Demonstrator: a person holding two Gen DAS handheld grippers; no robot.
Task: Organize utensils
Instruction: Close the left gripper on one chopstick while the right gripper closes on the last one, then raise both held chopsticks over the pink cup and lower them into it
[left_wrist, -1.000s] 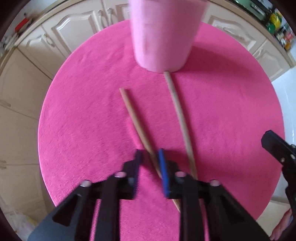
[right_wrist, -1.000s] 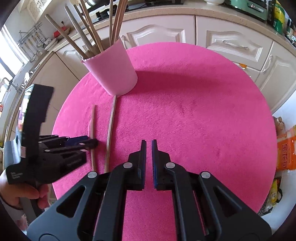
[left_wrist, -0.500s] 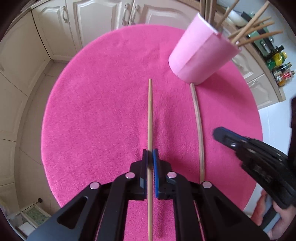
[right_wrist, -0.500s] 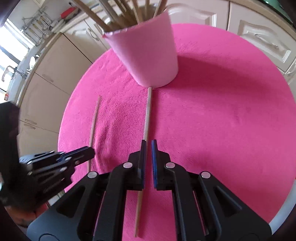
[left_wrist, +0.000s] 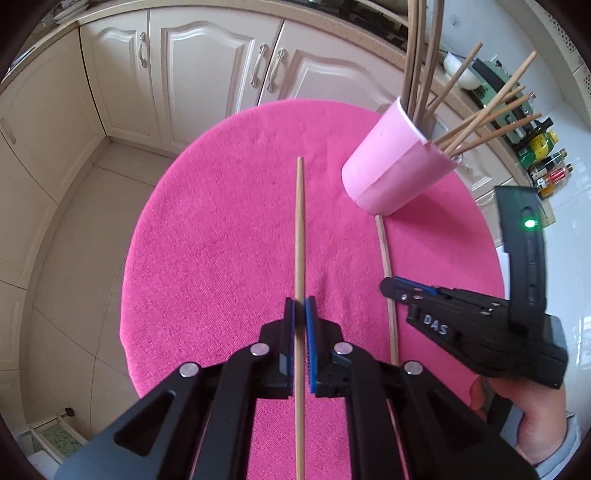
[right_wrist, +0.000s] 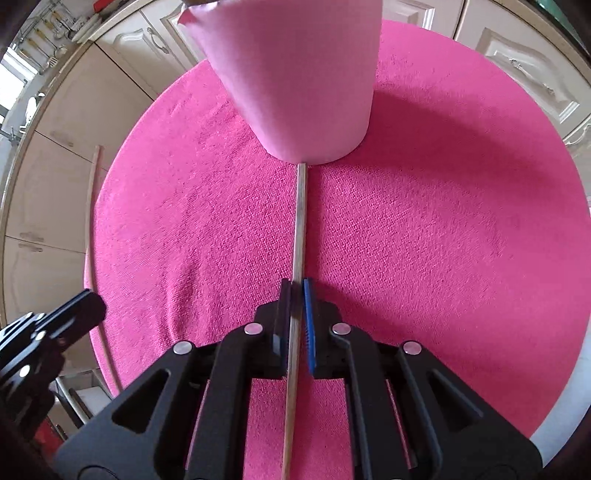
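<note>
I hold one chopstick (left_wrist: 300, 236) clamped in my left tongs (left_wrist: 300, 314), another chopstick (right_wrist: 300, 229) pinched in my right tongs (right_wrist: 297, 295), its tip touching the pink cup (right_wrist: 306, 85) ahead on the tabletop (right_wrist: 461, 240), likely bound inside.

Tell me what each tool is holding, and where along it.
Left tool: shut on a chopstick, around mid-length. Right tool: the second chopstick runs between its fingers; a firm grip cannot be told.
</note>
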